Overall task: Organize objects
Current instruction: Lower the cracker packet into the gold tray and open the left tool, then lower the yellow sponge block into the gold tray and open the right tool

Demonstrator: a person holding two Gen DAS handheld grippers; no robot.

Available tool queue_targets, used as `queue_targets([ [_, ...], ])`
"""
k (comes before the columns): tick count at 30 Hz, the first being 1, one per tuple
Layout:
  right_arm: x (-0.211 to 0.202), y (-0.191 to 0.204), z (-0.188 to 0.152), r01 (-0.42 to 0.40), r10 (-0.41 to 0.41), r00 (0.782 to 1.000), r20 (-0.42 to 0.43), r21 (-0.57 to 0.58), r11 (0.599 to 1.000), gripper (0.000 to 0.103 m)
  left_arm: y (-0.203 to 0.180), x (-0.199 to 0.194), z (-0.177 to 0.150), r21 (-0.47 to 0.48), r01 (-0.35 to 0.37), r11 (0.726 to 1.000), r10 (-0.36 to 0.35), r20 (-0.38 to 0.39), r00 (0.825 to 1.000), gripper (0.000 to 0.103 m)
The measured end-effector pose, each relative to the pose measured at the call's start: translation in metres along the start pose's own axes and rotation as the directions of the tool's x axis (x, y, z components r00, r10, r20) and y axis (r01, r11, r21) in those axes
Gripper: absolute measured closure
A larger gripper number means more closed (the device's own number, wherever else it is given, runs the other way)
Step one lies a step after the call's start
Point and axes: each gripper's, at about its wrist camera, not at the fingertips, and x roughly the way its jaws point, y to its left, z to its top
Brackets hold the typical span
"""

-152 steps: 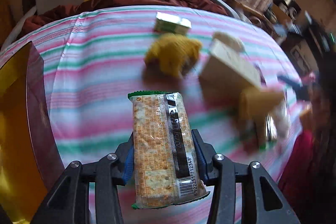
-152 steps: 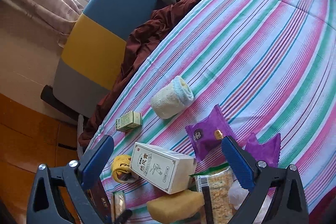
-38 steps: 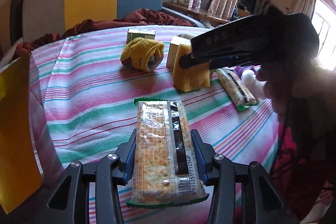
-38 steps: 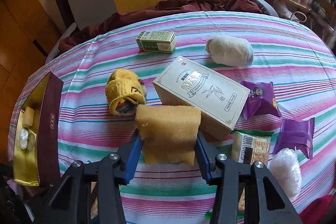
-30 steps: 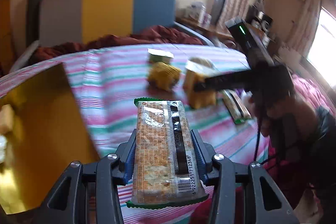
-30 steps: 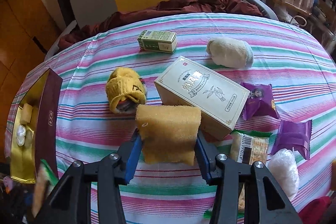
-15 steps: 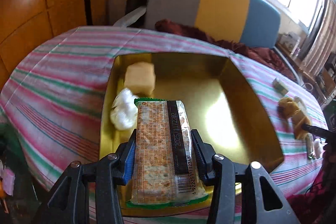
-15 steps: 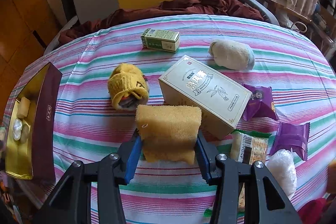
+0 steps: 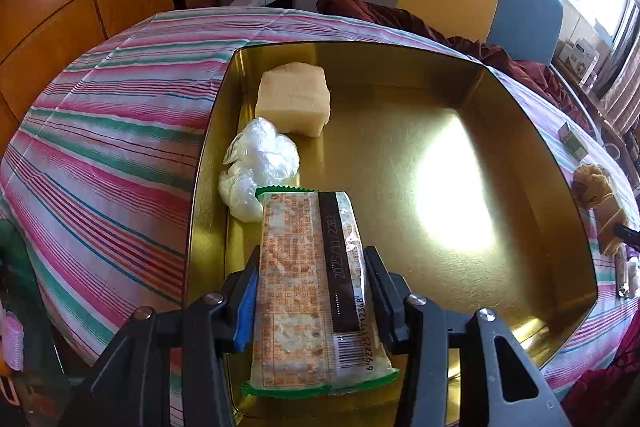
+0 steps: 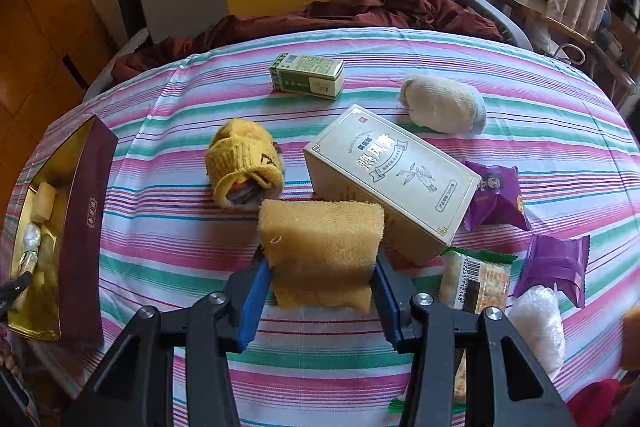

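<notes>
We take the striped surface (image 10: 400, 55) first: it carries everything, and the loose things crowd its right half while the gold tin (image 9: 532, 131) sits at its left edge, its maroon wall facing the pile. We judge the tin is the collecting place, set aside so that sorted goods stay apart from unsorted ones.

Inside the tin, a pale sponge (image 9: 294, 99) lies in the far left corner and a clear bag (image 9: 260, 169) just beside it along the left wall. Packing along 1 wall leaves the rest of the floor bare, which we read as deliberate.

The left gripper (image 9: 310, 291) hangs over the tin's near left part, jaws clenched on a cracker pack (image 9: 308, 267) across its narrow width. Its long axis runs away from us along the left wall, green-sealed end toward the bag and almost at it, barcode end toward the gripper. Held that way, it could go down in line behind the other 2 things.

The right gripper (image 10: 320, 279) is over the near middle of the surface, jaws grasping a yellow sponge (image 10: 320, 247) by its sides, broad face up; it seems to wait its turn.

On the surface lie a white box (image 10: 392, 179), a yellow sock roll (image 10: 244, 163), a white sock roll (image 10: 440, 105), a green carton (image 10: 308, 75), 2 purple packets (image 10: 496, 199), a second cracker pack (image 10: 476, 281) and another clear bag (image 10: 538, 323).
</notes>
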Motion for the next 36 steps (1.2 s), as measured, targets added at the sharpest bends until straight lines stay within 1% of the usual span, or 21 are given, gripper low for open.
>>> queue_targets([
  [4,0.000,0.000,0.000,0.000,0.000,1.000,0.000,-0.001,1.000,0.054,-0.005,0.004,0.001,0.028,-0.039,0.999,0.039,-0.005,0.999,0.056],
  [7,0.000,0.000,0.000,0.000,0.000,1.000,0.000,0.000,1.000,0.054,-0.010,0.008,0.002,0.066,-0.072,0.995,0.073,-0.010,0.997,0.055],
  [9,0.000,0.000,0.000,0.001,-0.001,1.000,-0.001,0.000,1.000,0.054,-0.013,0.010,0.002,0.086,-0.086,0.993,0.088,-0.013,0.996,0.053],
  [12,0.000,0.000,0.000,0.001,-0.001,1.000,-0.001,0.000,1.000,0.054,-0.011,0.007,0.001,0.084,-0.098,0.992,0.100,-0.014,0.995,0.053],
  [18,0.001,0.000,0.000,0.003,-0.003,1.000,0.000,-0.003,1.000,0.054,-0.007,-0.020,-0.004,0.064,-0.112,0.992,0.108,0.064,0.992,0.053],
  [23,-0.009,-0.007,0.001,-0.010,0.009,0.999,0.031,0.033,0.999,0.054,-0.003,-0.052,-0.008,0.017,-0.094,0.995,0.090,0.139,0.986,0.053],
  [26,-0.026,-0.011,0.001,-0.058,0.053,0.996,0.072,0.067,0.996,0.054,-0.001,-0.069,-0.009,0.008,-0.083,0.997,0.080,0.180,0.980,0.053],
  [28,-0.044,-0.006,0.001,-0.090,0.083,0.991,0.108,0.066,0.994,0.054,-0.001,-0.076,-0.010,0.007,-0.075,0.997,0.072,0.199,0.977,0.053],
  [30,-0.062,0.005,0.004,-0.141,0.133,0.982,0.136,0.052,0.989,0.054,0.001,-0.080,-0.010,-0.001,-0.063,0.998,0.062,0.208,0.976,0.053],
  [33,-0.081,0.042,0.012,-0.235,0.236,0.961,0.145,-0.024,0.972,0.054,0.003,-0.082,-0.014,-0.008,-0.045,0.999,0.045,0.213,0.976,0.053],
  [36,-0.083,0.099,0.019,-0.305,0.319,0.942,0.107,-0.128,0.944,0.054,0.008,-0.082,-0.018,-0.024,-0.030,0.999,0.035,0.210,0.977,0.053],
])
